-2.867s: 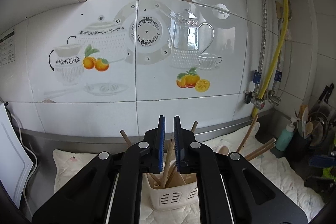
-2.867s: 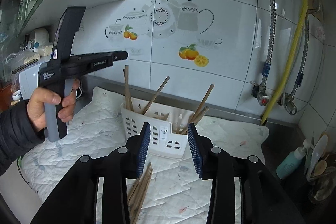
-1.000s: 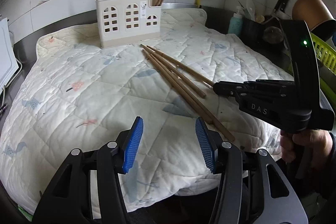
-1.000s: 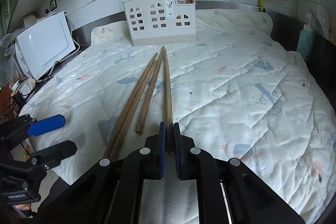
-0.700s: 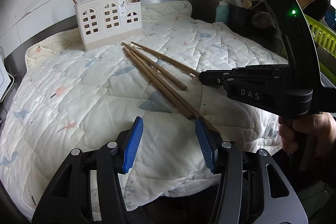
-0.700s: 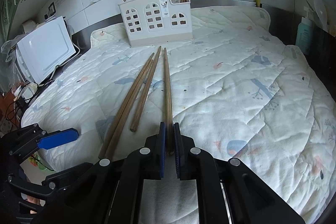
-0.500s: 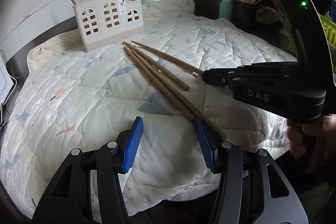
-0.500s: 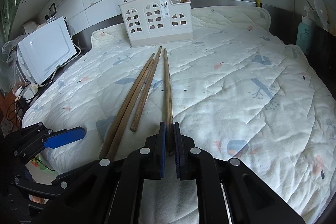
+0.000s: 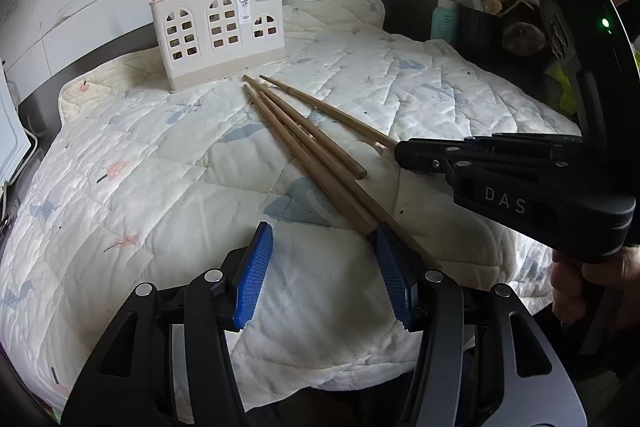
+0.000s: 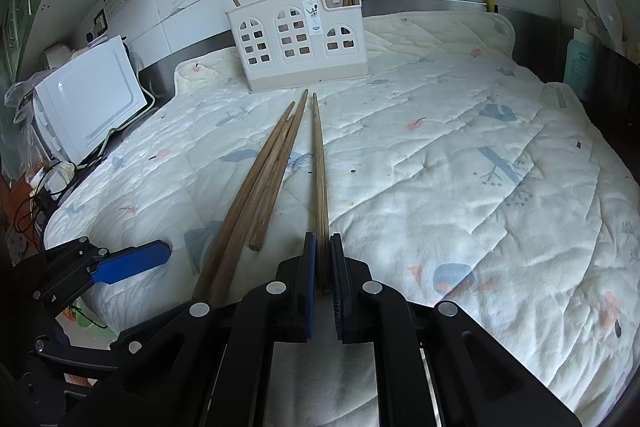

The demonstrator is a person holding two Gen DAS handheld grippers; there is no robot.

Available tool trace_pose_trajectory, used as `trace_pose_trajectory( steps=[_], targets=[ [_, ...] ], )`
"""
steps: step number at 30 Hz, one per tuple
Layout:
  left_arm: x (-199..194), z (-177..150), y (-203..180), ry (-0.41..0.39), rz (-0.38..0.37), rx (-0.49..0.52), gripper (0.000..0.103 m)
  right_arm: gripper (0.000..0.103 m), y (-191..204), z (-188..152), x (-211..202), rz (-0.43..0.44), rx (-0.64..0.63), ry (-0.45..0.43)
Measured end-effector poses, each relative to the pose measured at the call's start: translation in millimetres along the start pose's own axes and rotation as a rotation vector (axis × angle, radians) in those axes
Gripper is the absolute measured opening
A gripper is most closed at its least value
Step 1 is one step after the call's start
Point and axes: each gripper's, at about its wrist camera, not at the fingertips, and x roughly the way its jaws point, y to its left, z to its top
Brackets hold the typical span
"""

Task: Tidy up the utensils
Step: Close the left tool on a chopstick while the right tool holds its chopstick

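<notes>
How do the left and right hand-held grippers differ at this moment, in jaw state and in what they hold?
The right hand-held gripper is shut on a single chopstick, clamping its near end; the left hand-held gripper is open and holds nothing. The right one's chopstick lies apart from the others; the left one sits at the near ends of the three loose chopsticks. Both have blue pads and point toward the white holder.

I hold my left gripper [image 9: 320,271] with its blue pads apart, low over a white quilt [image 9: 140,187]. Three chopsticks [image 9: 304,155] lie on the quilt just ahead, their near ends beside my right-hand pad. Beyond their far tips stands a white holder [image 9: 218,33] with more sticks upright inside. My right gripper [image 9: 404,153], closed on a fourth chopstick [image 9: 328,111], reaches in beside the chopsticks.
</notes>
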Motion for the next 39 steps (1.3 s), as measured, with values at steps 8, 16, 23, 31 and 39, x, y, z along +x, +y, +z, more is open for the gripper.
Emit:
trace_pose_trajectory(
  steps=[8,16,23,31,39],
  targets=[
    [-4,-1,29,-0.005,0.125,-0.12,0.052,0.007,0,-1,-1,0.001,0.002,-0.004],
    [-3,8,33,-0.061,0.034,-0.15,0.04,0.007,0,-2,-1,0.001,0.009,-0.008],
    [20,16,35,-0.041,-0.004,-0.168,0.02,0.007,1,-1,-1,-0.003,0.009,-0.012],
    [29,20,34,-0.035,-0.018,-0.087,0.012,0.007,2,1,1,-0.013,0.002,-0.014],
    [18,24,57,-0.034,-0.039,-0.147,0.006,0.007,9,16,-23,-0.049,-0.05,-0.075]
  ],
)
